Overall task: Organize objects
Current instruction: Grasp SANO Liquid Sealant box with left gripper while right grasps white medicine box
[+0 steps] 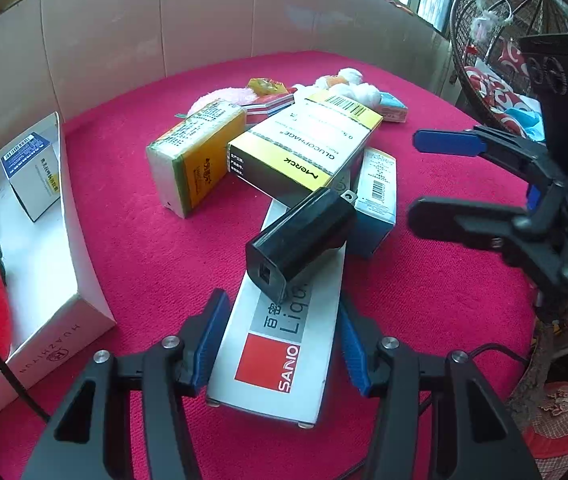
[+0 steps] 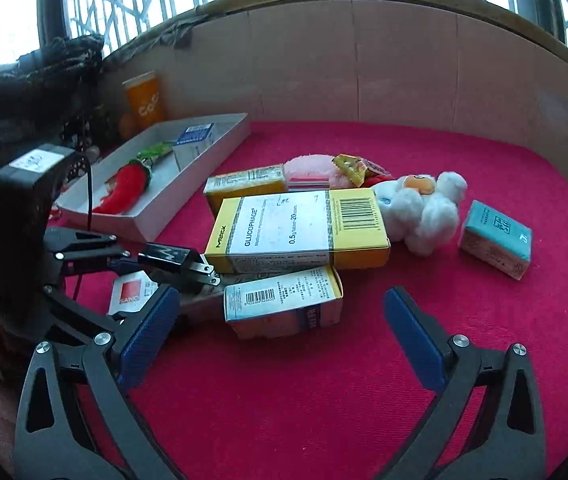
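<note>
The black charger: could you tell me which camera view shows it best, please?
The left wrist view: the black charger sits centred and close, lying on the white Sanio box, USB port facing the camera. The right wrist view shows only its pronged end, partly hidden beside the left gripper.

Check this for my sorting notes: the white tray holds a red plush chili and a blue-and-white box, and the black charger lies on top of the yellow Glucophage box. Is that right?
Not quite. The black charger lies on the white Sanio box, in front of the yellow Glucophage box, as the left wrist view shows. The rest holds: the white tray does hold the red plush chili and the blue-and-white box.
</note>
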`<state>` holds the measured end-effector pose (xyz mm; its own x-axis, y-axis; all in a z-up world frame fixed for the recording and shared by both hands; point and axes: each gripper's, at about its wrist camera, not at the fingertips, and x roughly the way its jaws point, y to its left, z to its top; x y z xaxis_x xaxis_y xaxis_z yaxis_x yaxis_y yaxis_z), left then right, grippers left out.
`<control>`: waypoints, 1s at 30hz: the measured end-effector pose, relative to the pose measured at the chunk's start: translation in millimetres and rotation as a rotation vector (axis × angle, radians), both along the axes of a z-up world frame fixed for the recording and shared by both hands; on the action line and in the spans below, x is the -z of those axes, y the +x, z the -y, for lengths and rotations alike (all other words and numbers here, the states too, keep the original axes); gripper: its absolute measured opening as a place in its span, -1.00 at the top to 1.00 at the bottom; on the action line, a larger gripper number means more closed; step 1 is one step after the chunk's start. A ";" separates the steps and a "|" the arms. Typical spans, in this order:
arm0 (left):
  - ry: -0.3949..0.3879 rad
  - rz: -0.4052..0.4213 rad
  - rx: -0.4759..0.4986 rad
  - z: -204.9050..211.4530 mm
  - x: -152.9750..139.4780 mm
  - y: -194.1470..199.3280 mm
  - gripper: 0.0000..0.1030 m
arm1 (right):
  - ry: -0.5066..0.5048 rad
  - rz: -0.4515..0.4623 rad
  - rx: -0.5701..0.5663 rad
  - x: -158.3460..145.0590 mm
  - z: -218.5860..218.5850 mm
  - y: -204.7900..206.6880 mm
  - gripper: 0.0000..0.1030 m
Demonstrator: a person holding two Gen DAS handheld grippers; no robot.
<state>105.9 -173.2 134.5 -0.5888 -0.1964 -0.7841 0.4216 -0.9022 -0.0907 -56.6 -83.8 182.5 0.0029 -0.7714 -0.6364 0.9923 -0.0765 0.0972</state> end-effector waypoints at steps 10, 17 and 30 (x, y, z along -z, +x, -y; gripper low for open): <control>-0.003 0.017 0.010 4.4 -3.7 -5.7 -0.03 | 0.113 -0.009 -0.079 21.0 37.0 -1.1 -0.91; -0.043 0.050 0.010 1.8 -4.5 -8.1 0.05 | 0.125 0.038 -0.117 24.9 40.2 -1.1 -0.62; -0.100 0.079 0.023 -0.9 -5.9 -14.7 0.08 | 0.197 -0.031 -0.143 31.9 46.9 13.5 -0.37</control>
<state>91.3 -172.4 140.4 -0.5316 -0.2625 -0.8053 0.4026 -0.9148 0.0324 -43.1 -130.7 150.5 0.0811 -0.6253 -0.7762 0.9967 0.0505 0.0635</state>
